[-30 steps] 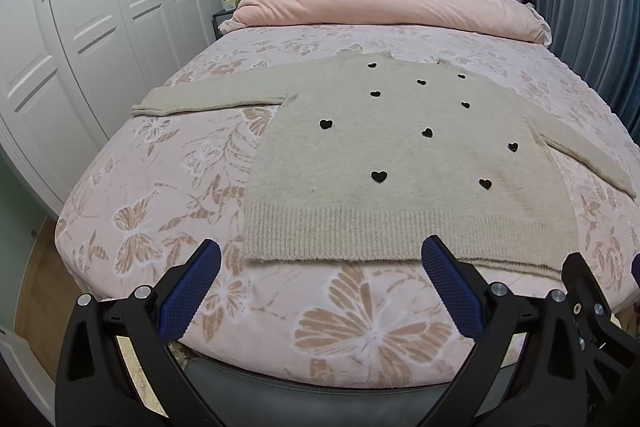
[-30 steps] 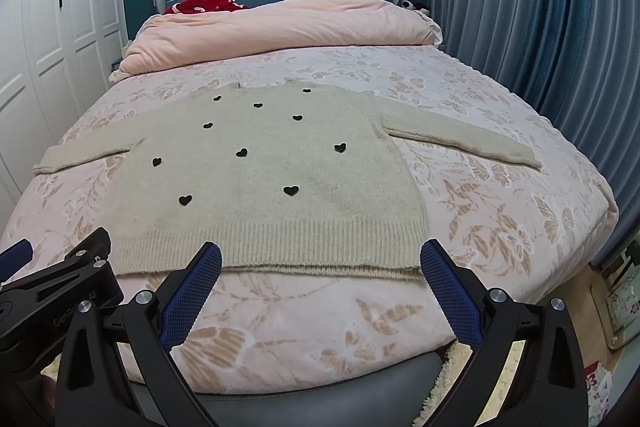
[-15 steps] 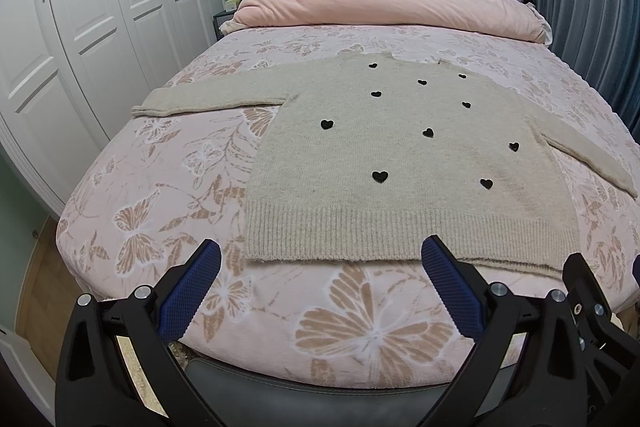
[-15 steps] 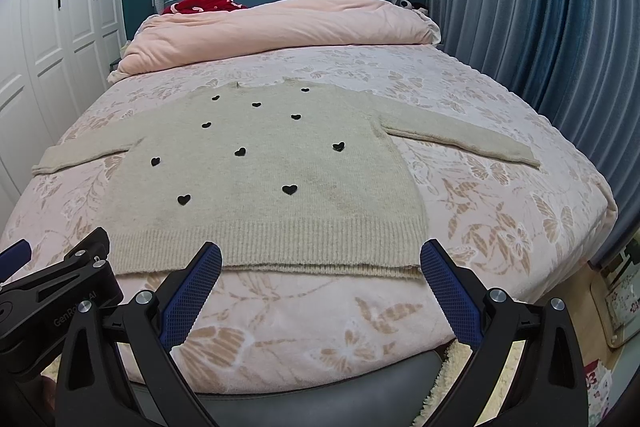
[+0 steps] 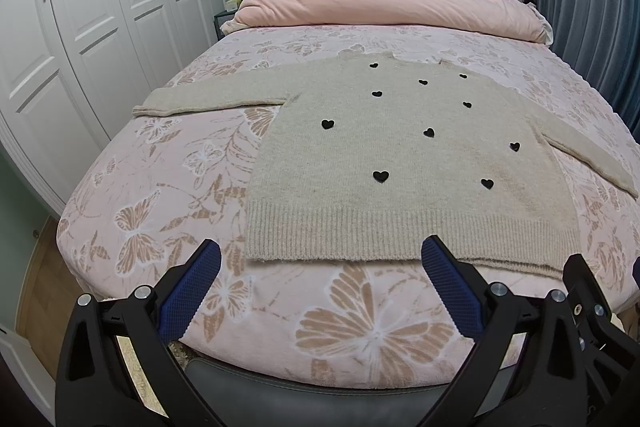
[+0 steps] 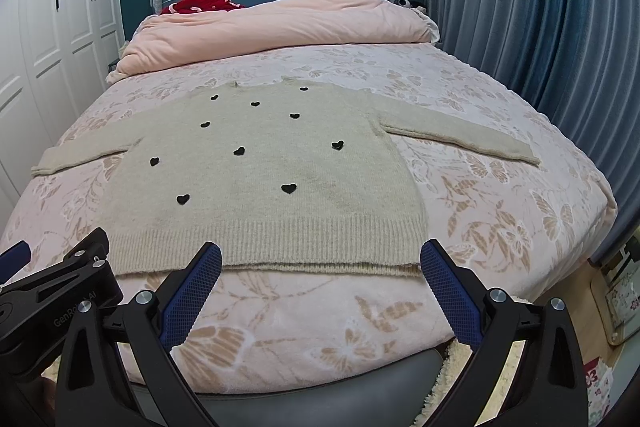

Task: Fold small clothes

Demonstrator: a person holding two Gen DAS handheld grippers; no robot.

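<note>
sweater (image 5: 400, 163) flat, hem nearest, just beyond both grippers | left gripper (image 5: 320, 261) fingers apart, empty | right gripper (image 6: 320, 261) fingers apart, empty

I count one beige sweater (image 5: 400, 163) spread flat on the bed (image 5: 160, 211), with two sleeves stretched out, one to each side of it. On the sweater I count nine black hearts (image 6: 289, 188). Beyond the sweater, toward the headboard, lies one pink duvet (image 6: 280, 27), and one red bundle (image 6: 200, 1) behind that. I hold two grippers, my left gripper (image 5: 320, 267) and my right gripper (image 6: 320, 267), each with two blue-padded fingers.
</note>
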